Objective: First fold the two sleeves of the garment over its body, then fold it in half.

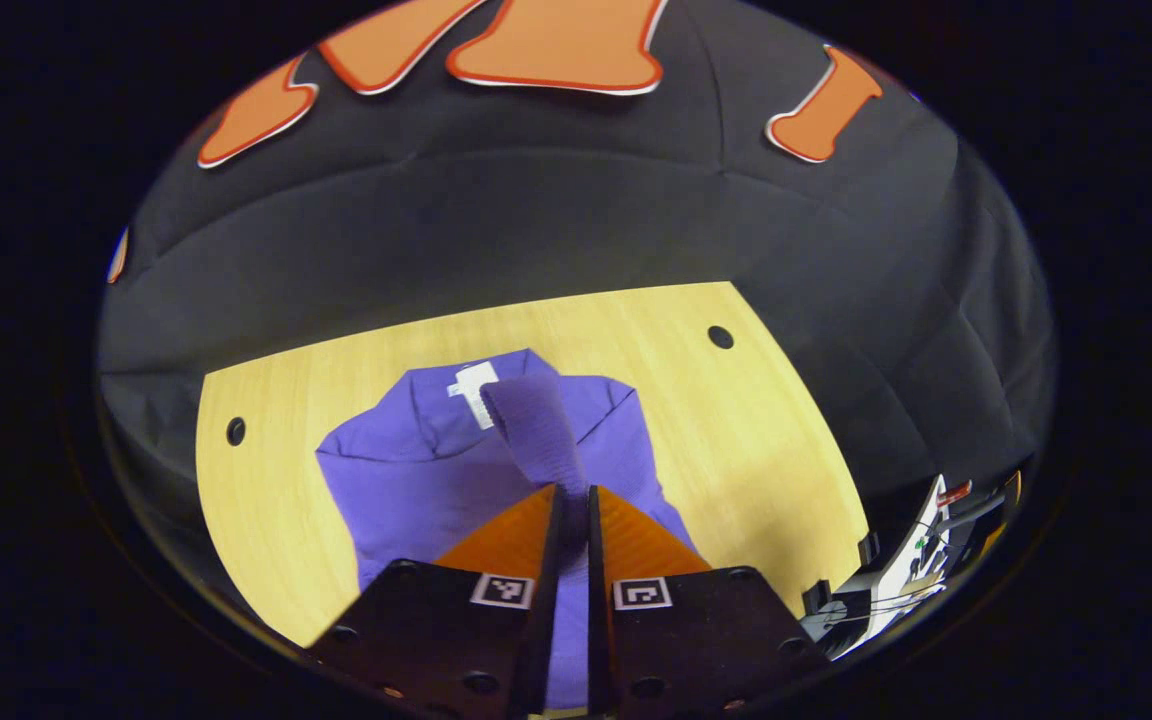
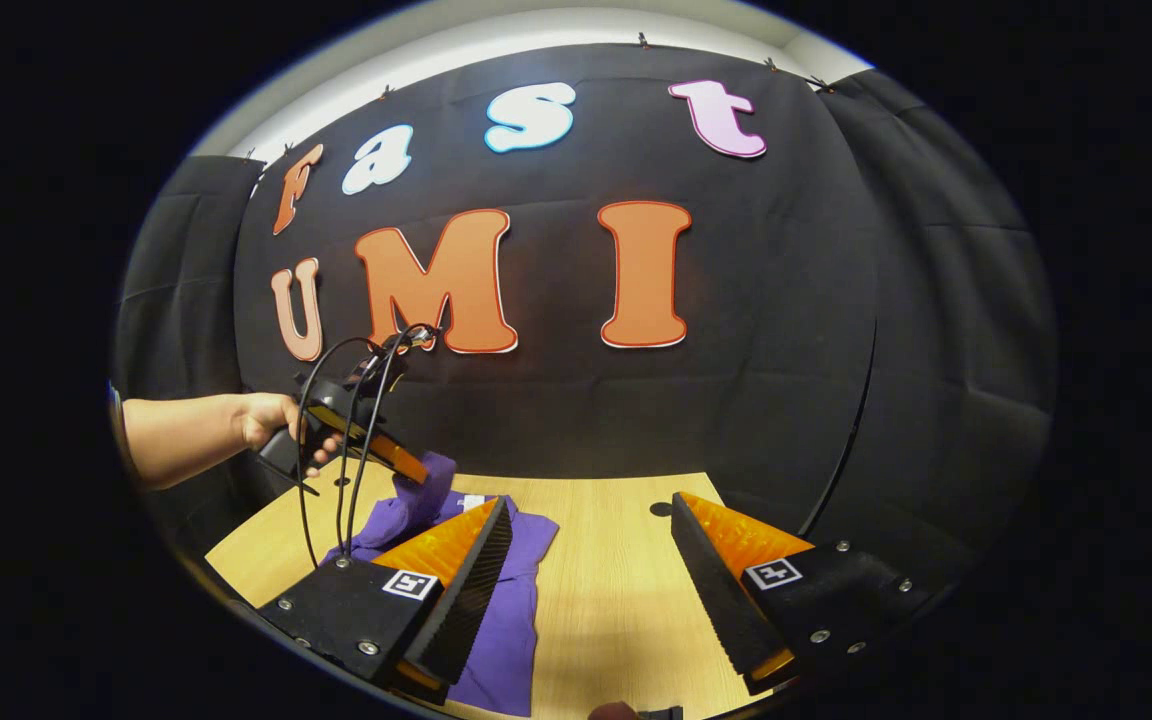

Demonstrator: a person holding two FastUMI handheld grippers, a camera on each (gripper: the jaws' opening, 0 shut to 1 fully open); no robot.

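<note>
Pinched between my left gripper (image 1: 576,500) fingers is a purple sleeve (image 1: 536,420), lifted off the garment (image 1: 416,480), which lies on the wooden table (image 1: 736,440) with its collar toward the far wall. My right gripper (image 2: 591,545) hangs above the table with its jaws wide apart, holding nothing. I judge the cloth light, limp and prone to slipping, so the cuff or a seam edge is the safest hold.

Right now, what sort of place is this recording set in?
Likely a staged recording booth, not a home: black cloth wall, a bare wooden table with a purple garment, and a hand holding the left gripper.
</note>
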